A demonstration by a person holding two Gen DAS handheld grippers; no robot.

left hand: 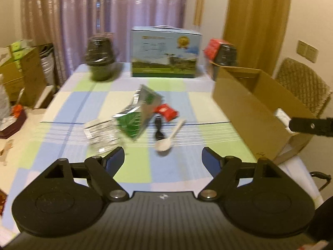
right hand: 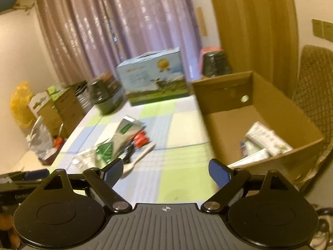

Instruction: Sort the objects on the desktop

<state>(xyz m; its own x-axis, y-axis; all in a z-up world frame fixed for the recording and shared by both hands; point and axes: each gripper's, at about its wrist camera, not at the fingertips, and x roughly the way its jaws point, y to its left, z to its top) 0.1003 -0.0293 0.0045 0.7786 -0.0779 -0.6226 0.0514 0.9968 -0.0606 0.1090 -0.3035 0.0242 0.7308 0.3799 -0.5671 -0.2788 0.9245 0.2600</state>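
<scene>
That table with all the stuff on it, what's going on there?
A person is sorting clutter into the cardboard box using two handheld gripping tools. Both the left tool and the right tool are open and hold nothing. A few white packages already lie in the box. Still on the checked tablecloth are a green and silver pouch, a clear packet, a red packet, a black item and a white spoon.
</scene>
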